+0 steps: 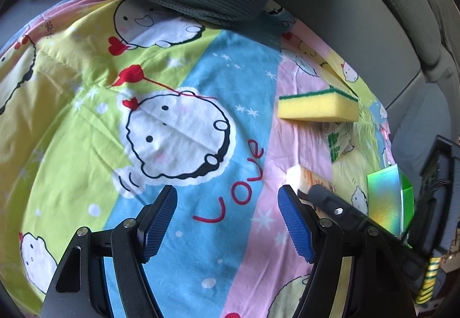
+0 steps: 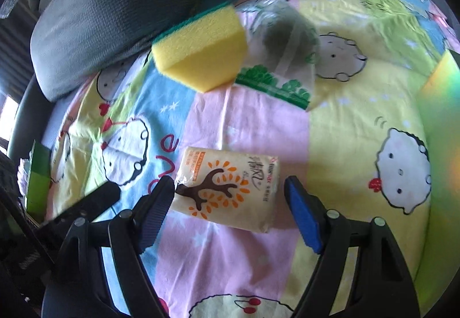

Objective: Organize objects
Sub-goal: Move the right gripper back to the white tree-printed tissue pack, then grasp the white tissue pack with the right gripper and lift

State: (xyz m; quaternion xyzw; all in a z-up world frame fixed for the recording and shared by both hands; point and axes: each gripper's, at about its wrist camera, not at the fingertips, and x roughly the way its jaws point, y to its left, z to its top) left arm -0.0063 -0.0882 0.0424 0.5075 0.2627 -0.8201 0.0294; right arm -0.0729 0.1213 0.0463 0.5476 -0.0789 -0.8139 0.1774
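On the cartoon-print bedsheet [image 2: 359, 116], little looked sorted: the yellow sponge with green scouring back [image 2: 201, 53], a clear plastic bag [image 2: 284, 59] and the cream tissue packet printed with an orange tree [image 2: 227, 188] lay loose. Right gripper [image 2: 230, 197] straddled the packet, jaws wide, not yet pinching. Left gripper [image 1: 227, 220] hung wide apart over bare sheet, holding nothing.

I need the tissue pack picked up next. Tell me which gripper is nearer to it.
Right. The right gripper is open with the tissue pack between its fingers. The left gripper is open over bare bedsheet, the pack off to its right.
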